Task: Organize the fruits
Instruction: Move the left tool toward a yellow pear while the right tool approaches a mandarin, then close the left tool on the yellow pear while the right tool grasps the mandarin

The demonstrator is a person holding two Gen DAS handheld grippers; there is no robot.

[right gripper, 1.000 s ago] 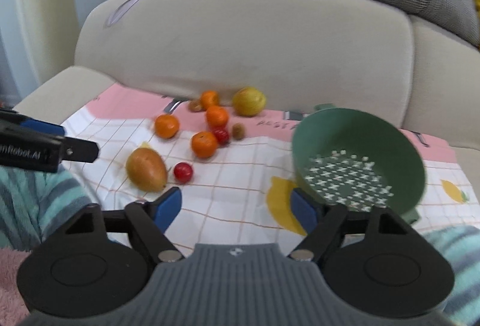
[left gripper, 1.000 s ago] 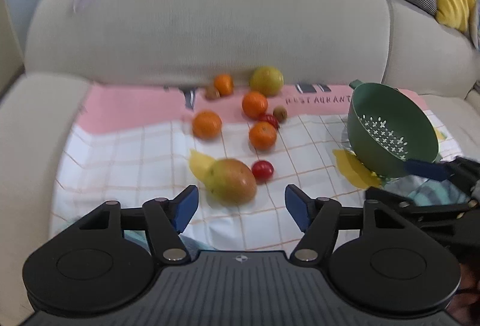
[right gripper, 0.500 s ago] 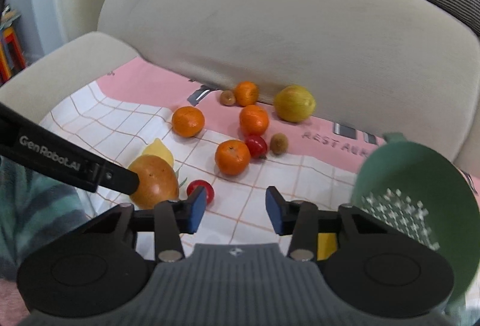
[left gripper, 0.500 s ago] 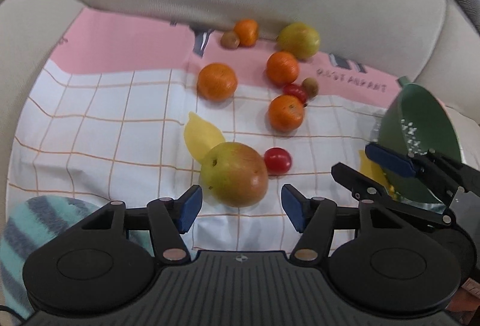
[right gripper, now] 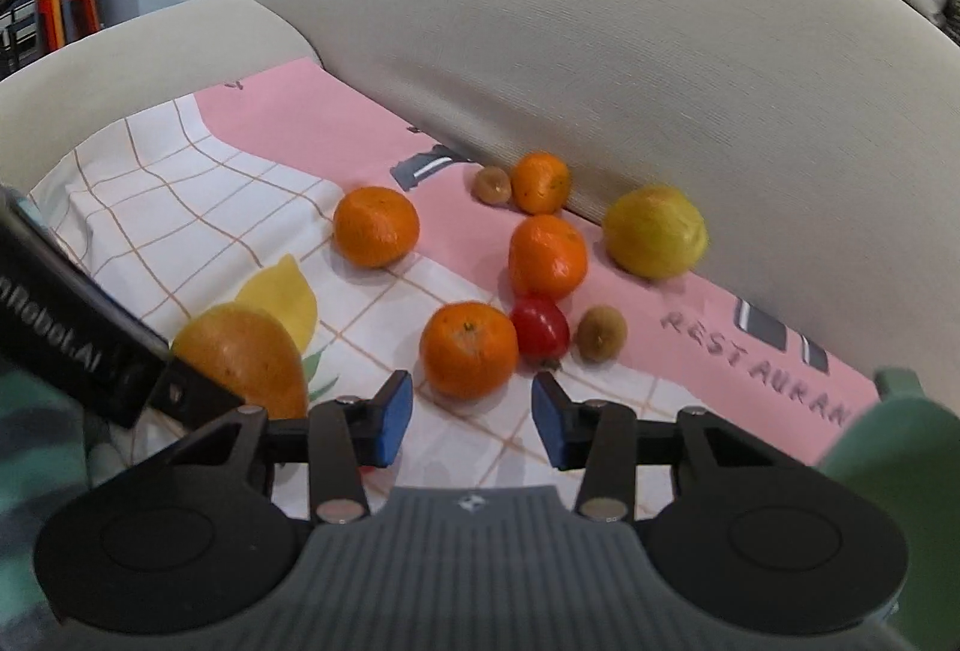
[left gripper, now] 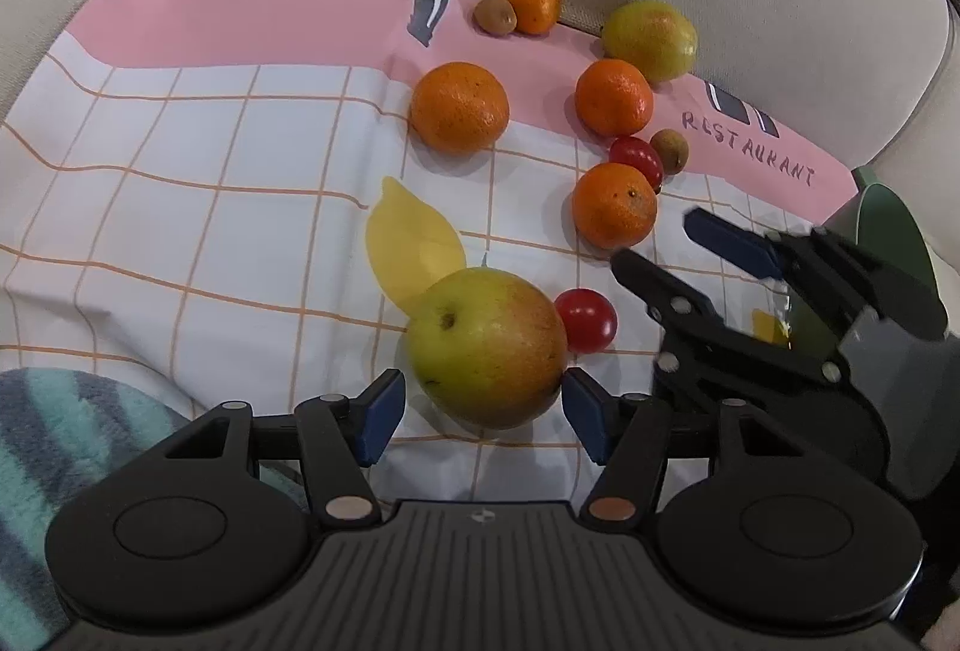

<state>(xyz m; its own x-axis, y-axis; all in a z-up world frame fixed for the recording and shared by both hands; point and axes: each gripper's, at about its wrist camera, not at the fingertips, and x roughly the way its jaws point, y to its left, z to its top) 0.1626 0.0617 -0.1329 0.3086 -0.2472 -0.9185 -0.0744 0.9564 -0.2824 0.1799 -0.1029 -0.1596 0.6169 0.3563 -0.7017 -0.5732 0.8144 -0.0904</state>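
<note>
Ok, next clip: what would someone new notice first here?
The big green-and-red mango nearest the camera, sitting between the open left claw's blue fingertips on the checked cloth. Beyond it, oranges, red tomatoes and a yellow-green fruit scatter toward the sofa back, where the right claw heads for one orange.

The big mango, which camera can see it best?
The left wrist view. There the mango sits whole and sharp, right between the open fingers of the left gripper. In the right wrist view the mango is at the left edge, partly hidden behind the other gripper's black finger.
</note>
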